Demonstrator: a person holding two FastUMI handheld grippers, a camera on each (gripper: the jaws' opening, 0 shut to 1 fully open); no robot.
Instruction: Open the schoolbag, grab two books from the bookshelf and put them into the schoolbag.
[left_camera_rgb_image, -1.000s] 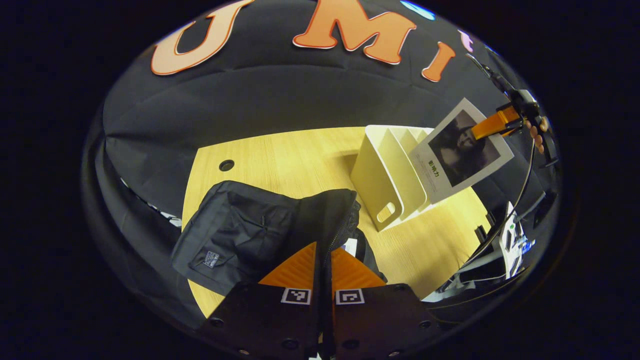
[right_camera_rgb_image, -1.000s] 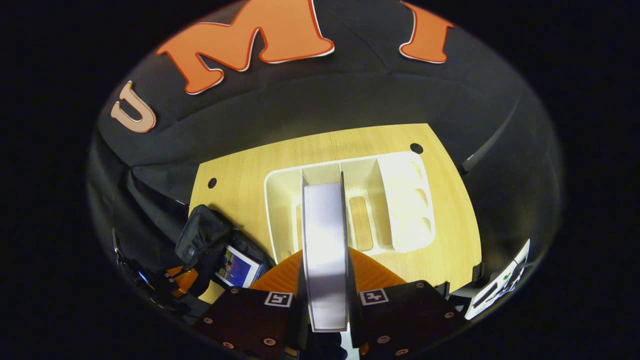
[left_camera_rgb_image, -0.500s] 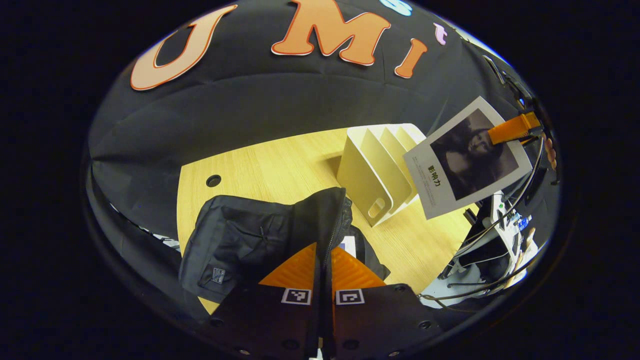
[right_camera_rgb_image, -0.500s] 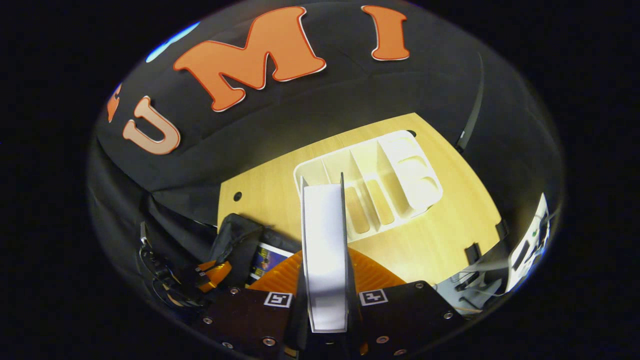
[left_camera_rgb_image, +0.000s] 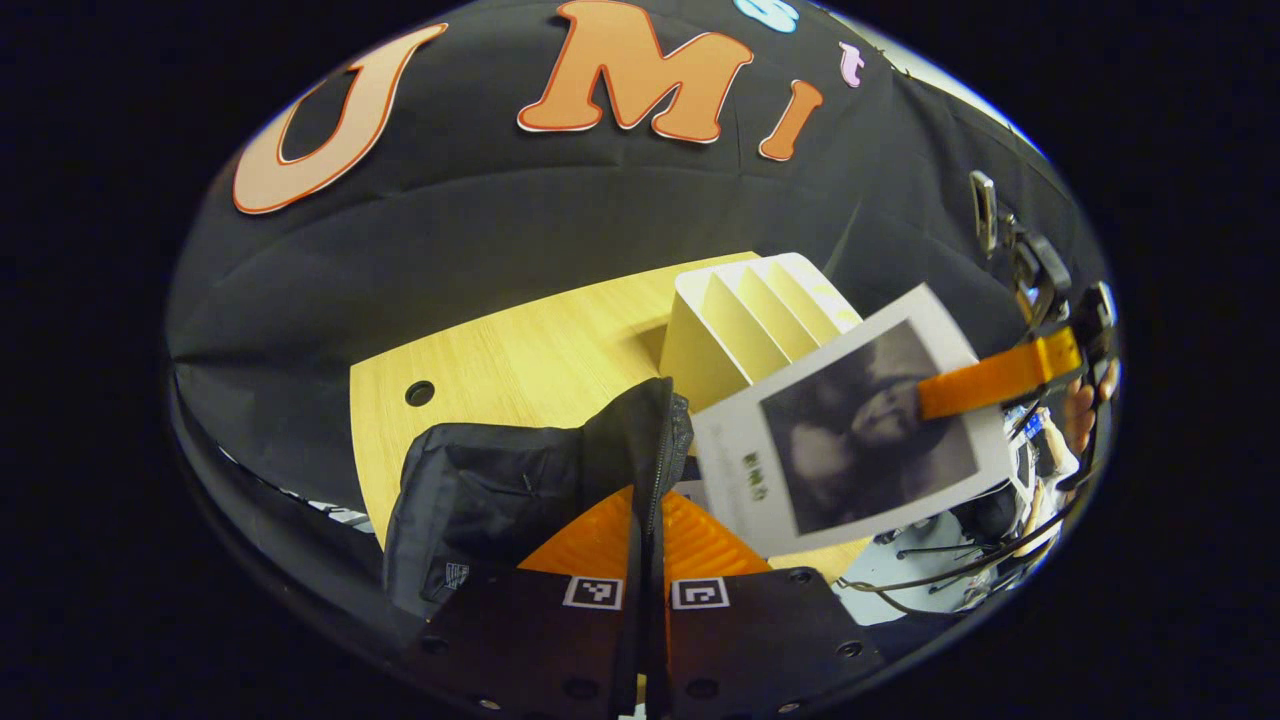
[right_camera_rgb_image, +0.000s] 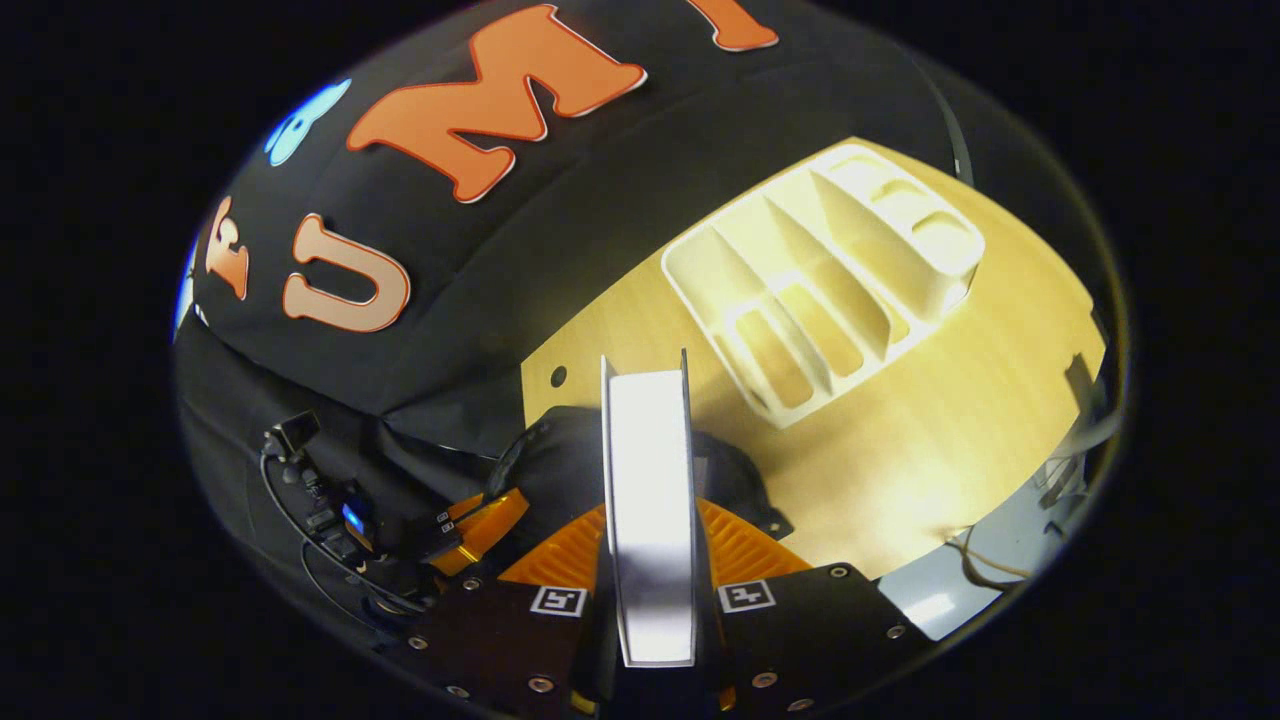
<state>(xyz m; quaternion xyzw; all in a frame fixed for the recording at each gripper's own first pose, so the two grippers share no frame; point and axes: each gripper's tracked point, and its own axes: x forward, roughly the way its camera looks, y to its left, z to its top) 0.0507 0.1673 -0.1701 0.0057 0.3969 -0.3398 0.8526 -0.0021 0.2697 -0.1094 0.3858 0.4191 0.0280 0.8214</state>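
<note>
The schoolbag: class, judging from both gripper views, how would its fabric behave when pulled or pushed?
The schoolbag is probably floppy: its cloth creases and sags where the left gripper pinches the zipper edge. It likely needs holding open while the book in the right gripper goes in.

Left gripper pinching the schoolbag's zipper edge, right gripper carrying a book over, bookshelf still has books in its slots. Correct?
Not quite: the bookshelf has no books left; the right gripper view looks into its slots and they are bare. The rest holds: the left gripper pinches the schoolbag's zipper edge, and the right gripper carries a book.
</note>
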